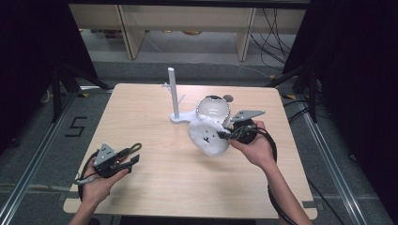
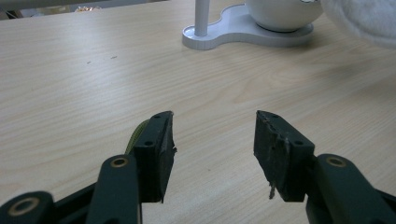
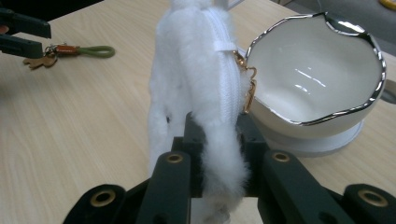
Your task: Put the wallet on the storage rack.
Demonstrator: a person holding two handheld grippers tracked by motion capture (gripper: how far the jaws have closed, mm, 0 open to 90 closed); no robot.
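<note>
On the left, my left gripper [image 1: 133, 161] hangs low over the bench [image 1: 155, 187], fingers released beside a green keyring [image 3: 88, 51]. Right gripper [image 1: 224, 133] fingers are clenched on the fluffy white pouch [image 1: 206, 136], lifting it by its edge beside the bowl [image 1: 213, 108], likely to hang it on the stand [image 1: 172, 93].

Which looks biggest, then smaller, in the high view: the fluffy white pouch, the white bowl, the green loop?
1. Fluffy white pouch, held in the shut right gripper.
2. White bowl, slightly smaller, though it sits farther from the camera.
3. Green loop, clearly smallest, by the open left gripper.
</note>
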